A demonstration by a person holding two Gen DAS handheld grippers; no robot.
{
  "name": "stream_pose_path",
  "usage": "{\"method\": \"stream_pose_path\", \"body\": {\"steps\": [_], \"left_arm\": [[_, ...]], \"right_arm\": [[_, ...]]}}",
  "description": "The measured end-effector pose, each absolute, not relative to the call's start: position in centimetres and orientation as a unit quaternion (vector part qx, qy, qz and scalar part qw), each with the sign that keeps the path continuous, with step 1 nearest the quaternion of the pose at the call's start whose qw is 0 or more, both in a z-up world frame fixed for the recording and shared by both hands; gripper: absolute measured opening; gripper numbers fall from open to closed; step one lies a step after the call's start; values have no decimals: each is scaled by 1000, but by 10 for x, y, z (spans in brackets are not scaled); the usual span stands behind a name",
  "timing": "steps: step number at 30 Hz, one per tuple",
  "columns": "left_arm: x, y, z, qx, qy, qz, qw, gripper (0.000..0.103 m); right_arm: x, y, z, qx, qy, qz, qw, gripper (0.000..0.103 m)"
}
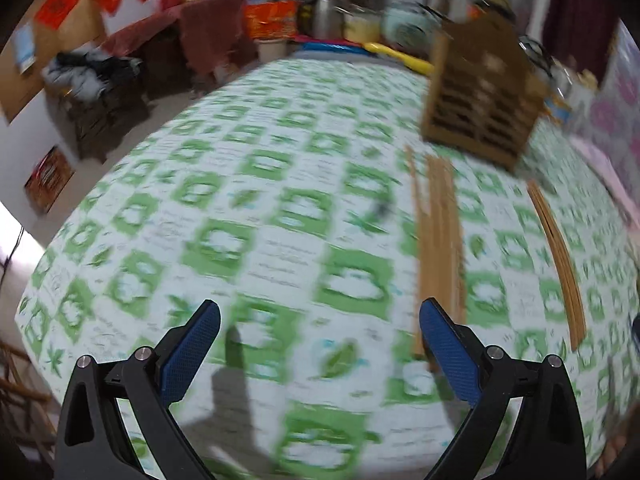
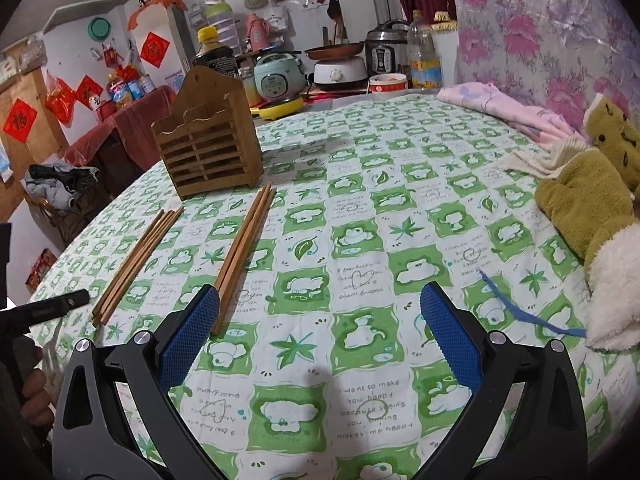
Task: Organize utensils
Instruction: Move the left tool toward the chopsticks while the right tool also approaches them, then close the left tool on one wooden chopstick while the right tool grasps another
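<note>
Two bundles of wooden chopsticks lie on the green-and-white checked cloth (image 2: 360, 240). In the right wrist view the left bundle (image 2: 138, 266) and the right bundle (image 2: 245, 252) lie in front of a slatted wooden utensil holder (image 2: 208, 152). In the blurred left wrist view the holder (image 1: 484, 96) stands at upper right, with one bundle (image 1: 438, 236) and the other (image 1: 558, 260) below it. My left gripper (image 1: 320, 348) is open and empty, its right finger close to the nearer bundle. My right gripper (image 2: 320, 336) is open and empty, its left finger beside the right bundle's near end.
A green plush toy (image 2: 592, 200) and pink cloth (image 2: 500, 108) lie at the right of the cloth. A blue strip (image 2: 532, 314) lies near the toy. Kitchen appliances and bottles (image 2: 340, 64) crowd the back. The other hand-held gripper (image 2: 44, 308) shows at the left edge.
</note>
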State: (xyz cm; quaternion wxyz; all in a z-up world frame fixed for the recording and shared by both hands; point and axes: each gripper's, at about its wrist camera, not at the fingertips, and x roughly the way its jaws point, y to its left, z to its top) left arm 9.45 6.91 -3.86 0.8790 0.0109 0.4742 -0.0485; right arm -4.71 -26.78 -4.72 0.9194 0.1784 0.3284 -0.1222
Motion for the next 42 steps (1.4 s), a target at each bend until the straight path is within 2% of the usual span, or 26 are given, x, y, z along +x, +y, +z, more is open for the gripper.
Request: {"method": "stream_pose_path", "body": {"steps": [7,13,18,21,26,28,29,32,35,42], "left_arm": [[84,79,-32,0,484,-56,873,97],[87,43,-44,62,496,-71,863,98],[110,74,-47,17,508,-27,861,98],[114,84,-47,3,506,-26,862,97],[109,79,-45,33,510,-21,859,97],[118,76,-49,37,510,-22,859,97],[115,76,-48,36,510,-22,859,97],[120,74,-49,30,507,-25,861,97],[117,75,-49,33,507,-23,861,97],[114,80,-46,16,500,-32,865,97]], "right_arm": [[-40,-261,-46,155,330,-110,925,97],[-33,-250,-51,145,349,-82,922,97],[-28,-248,-46,153,355,-60,920,96],[-16,-239,-46,154,375,-24,914,83],[12,-222,-66,110,438,-11,892,49],[14,-234,-70,131,444,-18,886,44],[12,-244,-71,137,446,-38,884,37],[-4,-280,-70,161,428,-86,885,36],[-17,-298,-70,210,410,-53,886,36],[-9,-272,-64,144,404,-39,902,32]]}}
